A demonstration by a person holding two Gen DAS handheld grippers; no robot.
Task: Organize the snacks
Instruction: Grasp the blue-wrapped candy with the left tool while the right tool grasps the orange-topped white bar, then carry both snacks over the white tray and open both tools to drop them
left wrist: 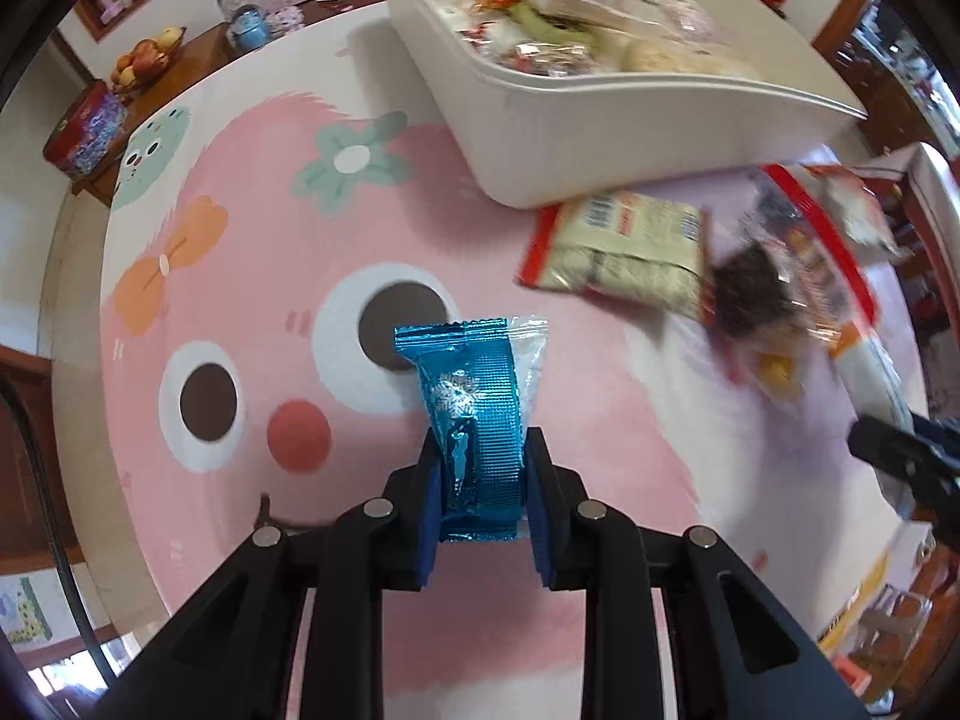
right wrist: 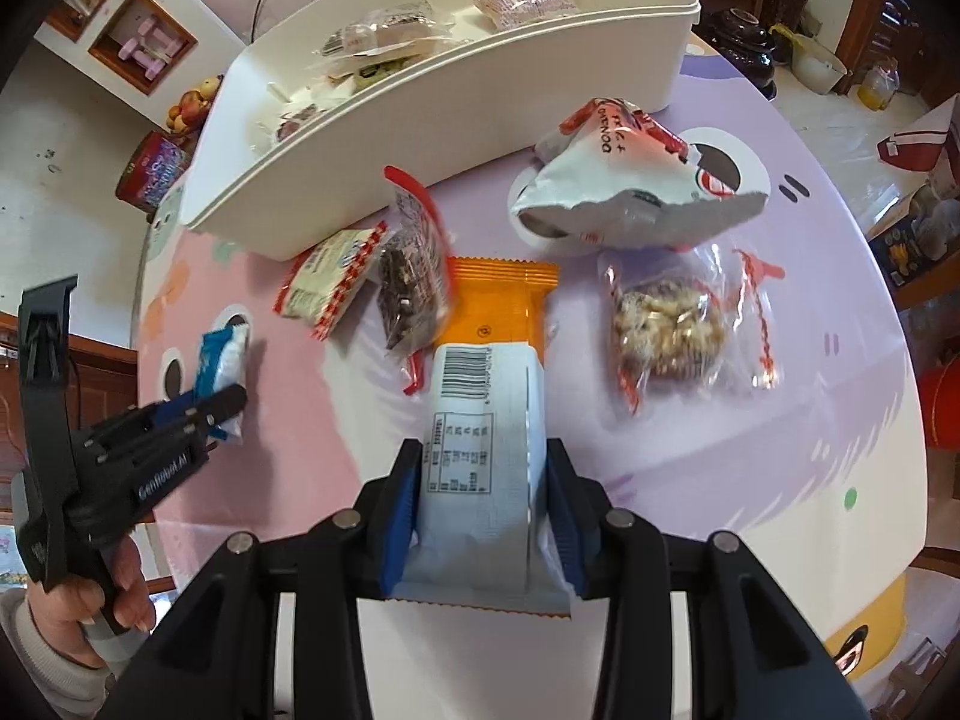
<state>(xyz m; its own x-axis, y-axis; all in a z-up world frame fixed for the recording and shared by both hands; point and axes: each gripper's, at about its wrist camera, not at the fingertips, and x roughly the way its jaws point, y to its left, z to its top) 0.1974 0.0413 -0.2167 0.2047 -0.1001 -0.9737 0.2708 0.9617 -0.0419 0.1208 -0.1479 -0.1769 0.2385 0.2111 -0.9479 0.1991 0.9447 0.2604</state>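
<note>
Two packets are pinched at once, one in each gripper. At the bottom centre of the left wrist view, the left gripper (left wrist: 483, 468) is pressed onto a blue foil packet (left wrist: 474, 414) that stands up between its blue pads, held above the pink cartoon mat on the bench (left wrist: 240, 276). At the bottom centre of the right wrist view, the right gripper (right wrist: 483, 486) clamps a white packet (right wrist: 480, 456) with a barcode facing up; the left gripper (right wrist: 210, 411) shows at the left edge of that frame, in a hand (right wrist: 90, 594). Just beyond the white packet lies an orange packet (right wrist: 504, 300), with a dark snack bag (right wrist: 408, 288) and a cream packet (right wrist: 327, 279) to its left and a clear bag of nut clusters (right wrist: 666, 324) to its right. Farther back a white crumpled bag (right wrist: 624, 180) rests near the white bin (right wrist: 456, 120), which spans the top of the frame and already holds several wrapped snacks.
</note>
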